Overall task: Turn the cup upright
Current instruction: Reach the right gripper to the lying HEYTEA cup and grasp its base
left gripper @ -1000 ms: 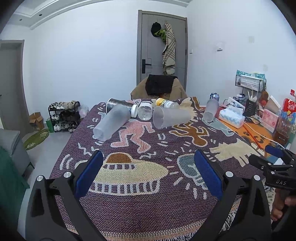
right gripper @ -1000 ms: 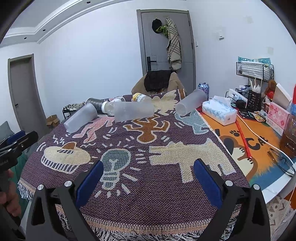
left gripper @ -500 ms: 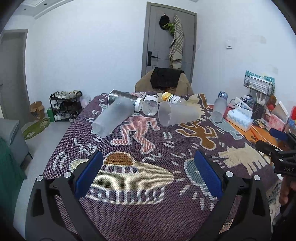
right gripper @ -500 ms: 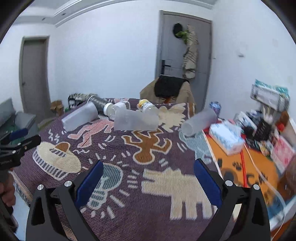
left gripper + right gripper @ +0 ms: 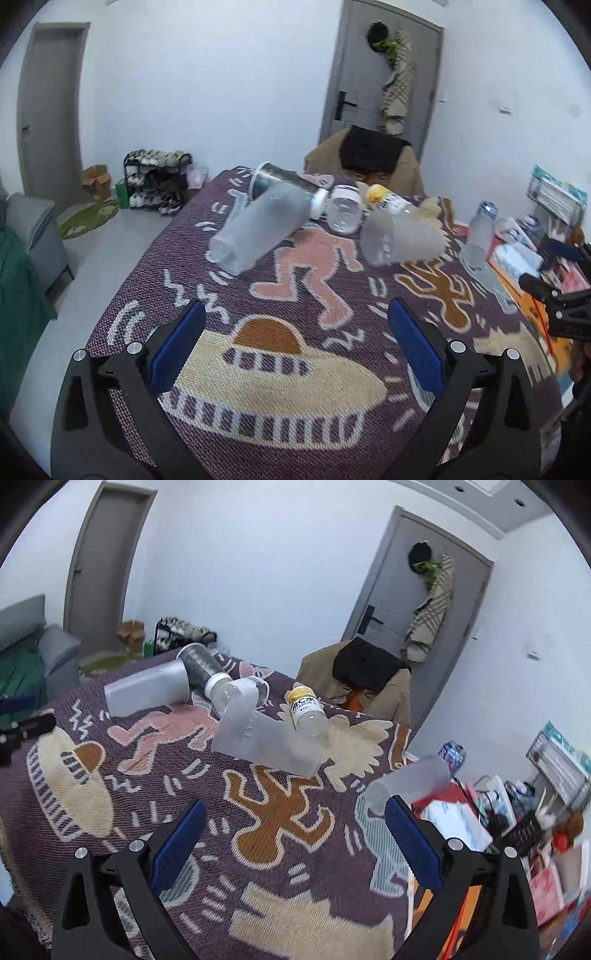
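Three frosted plastic cups lie on their sides on the patterned cloth. The left cup (image 5: 258, 227) (image 5: 147, 692) lies at the far left. The middle cup (image 5: 400, 240) (image 5: 267, 744) lies in the centre. The right cup (image 5: 478, 240) (image 5: 408, 782) lies near the cloth's right edge. My left gripper (image 5: 295, 343) is open and empty, hovering over the near cloth, well short of the cups. My right gripper (image 5: 293, 834) is open and empty, with the right cup just beyond its right finger (image 5: 413, 845).
A dark cup (image 5: 201, 664), a clear jar (image 5: 343, 214) and a yellow-capped bottle (image 5: 308, 710) lie behind the cups. A chair (image 5: 369, 162) stands at the far end. Tissue box, wire rack and clutter (image 5: 517, 819) crowd the orange mat on the right.
Both grippers have moved forward over the table toward the cups and stayed open. The right view has tilted and swung left, so the cups appear closer.
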Demonstrator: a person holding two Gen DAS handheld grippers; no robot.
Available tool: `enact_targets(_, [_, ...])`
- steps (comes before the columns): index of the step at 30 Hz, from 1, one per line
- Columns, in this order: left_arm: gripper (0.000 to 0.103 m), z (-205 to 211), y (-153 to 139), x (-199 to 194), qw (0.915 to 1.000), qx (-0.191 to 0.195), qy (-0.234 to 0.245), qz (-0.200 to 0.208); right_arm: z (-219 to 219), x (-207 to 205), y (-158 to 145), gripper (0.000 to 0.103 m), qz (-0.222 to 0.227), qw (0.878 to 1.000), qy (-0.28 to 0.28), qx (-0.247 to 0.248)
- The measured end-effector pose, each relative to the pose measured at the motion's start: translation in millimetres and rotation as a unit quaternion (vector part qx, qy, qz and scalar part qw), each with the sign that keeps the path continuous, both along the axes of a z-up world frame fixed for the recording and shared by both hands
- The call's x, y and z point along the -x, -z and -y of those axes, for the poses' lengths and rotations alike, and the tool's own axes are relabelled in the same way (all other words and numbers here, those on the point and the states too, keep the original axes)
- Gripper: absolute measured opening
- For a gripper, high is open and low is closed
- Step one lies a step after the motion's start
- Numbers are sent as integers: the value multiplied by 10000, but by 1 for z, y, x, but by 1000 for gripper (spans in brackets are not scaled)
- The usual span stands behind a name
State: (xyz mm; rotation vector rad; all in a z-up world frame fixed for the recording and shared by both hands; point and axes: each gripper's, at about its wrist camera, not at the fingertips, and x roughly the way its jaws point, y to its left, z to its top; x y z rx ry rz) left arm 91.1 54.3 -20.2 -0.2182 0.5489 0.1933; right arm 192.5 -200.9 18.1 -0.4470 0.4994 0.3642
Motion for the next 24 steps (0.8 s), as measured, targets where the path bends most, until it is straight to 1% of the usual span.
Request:
enact_targets(2, [98,-7,-1,-7,9999,135,-94,-37,-8,-12,1,93,-27,9998,-104,173])
enact_targets(6, [98,-18,-2,-19,9992,269,-271,-85,-24,-35,4,93,-67,9987,-253,448])
enact_targets(12, [98,-30,-1,-39,9976,498,-435,-186,-59,-69,25,95,-100,9931,-469,1074])
enact_targets(15, [98,-34,-1,-48,9966,584,-530,-237,-75,-82,36,95,-151,9891,-611,1330])
enact_targets(20, [98,-40,0,-62,9948,731,-637,-302,-102,-102,60,95,-54,9781,-875,1887])
enact_targets(24, [98,-41,3,-75,9943,771,-647,-360,-114,-115,73,95,-17,9712,-1010,2160])
